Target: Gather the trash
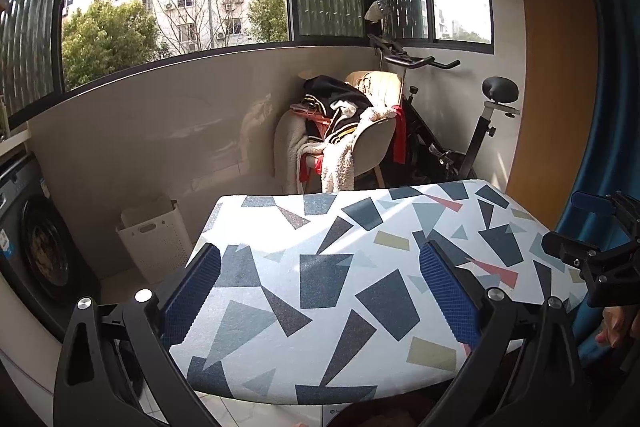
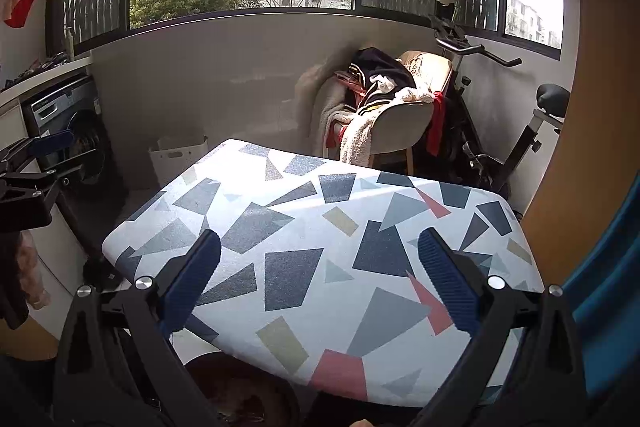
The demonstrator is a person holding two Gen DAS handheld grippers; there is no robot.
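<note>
Nearest in each wrist view, both tongs are spread wide and hold nothing: the left tongs [image 1: 320, 291] and the right tongs [image 2: 320, 285] each show blue ribbed pads far apart with only patterned cloth between them. Both hang above the near end of the counter [image 1: 360, 227], a padded board covered in grey, navy, yellow and pink shapes, and neither pad appears to touch it. No piece of trash can be made out on that surface in either view, so the task seems to be at its searching stage, with nothing picked yet. The next move likely calls for turning the cameras about to find litter, then lowering one pair of tongs over it. Below the board's near edge in the right view sits a dark round container [image 2: 244, 391], perhaps a bin, though its contents are unclear. Farther off, a white perforated basket [image 1: 154, 239] stands on the floor beside a washing machine [image 1: 36, 247], and a chair heaped with clothes [image 1: 344, 123] sits next to an exercise bike [image 1: 460, 131] under the windows.
</note>
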